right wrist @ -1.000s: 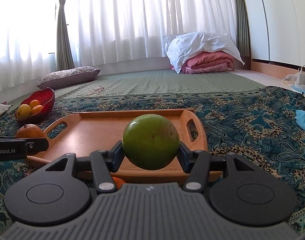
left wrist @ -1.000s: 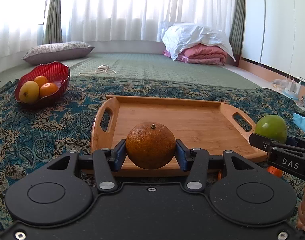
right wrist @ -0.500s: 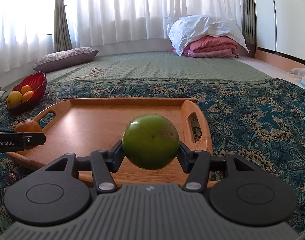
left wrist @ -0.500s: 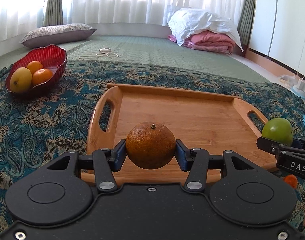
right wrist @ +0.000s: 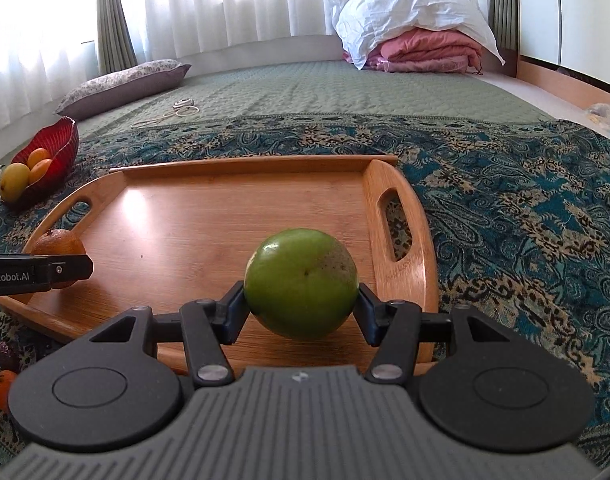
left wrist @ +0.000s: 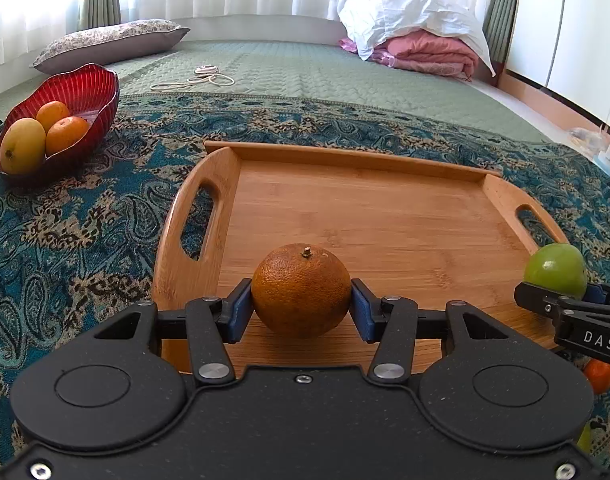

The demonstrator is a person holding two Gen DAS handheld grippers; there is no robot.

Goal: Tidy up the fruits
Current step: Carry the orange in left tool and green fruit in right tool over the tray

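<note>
Reading "DAS" on right gripper (left wrist: 561, 284) | "enRobot.AI" on left gripper (right wrist: 65, 264)

We see a floor covered by a green quilted mat (left wrist: 305, 68), with a blue patterned cloth (left wrist: 85, 216) spread over its near part. On the cloth lie a wooden tray (left wrist: 385, 216) with two cut-out handles and, well to its left, a red bowl (left wrist: 89, 92). At the near edge of the cloth we see a small orange fruit (right wrist: 3, 388) and a dark one (right wrist: 5, 354) just beside it. On the mat farther back lie a flat pillow (left wrist: 109, 42), a white cord (left wrist: 201, 78) and folded pink bedding (left wrist: 429, 56) under a white cover (left wrist: 405, 8).
</note>
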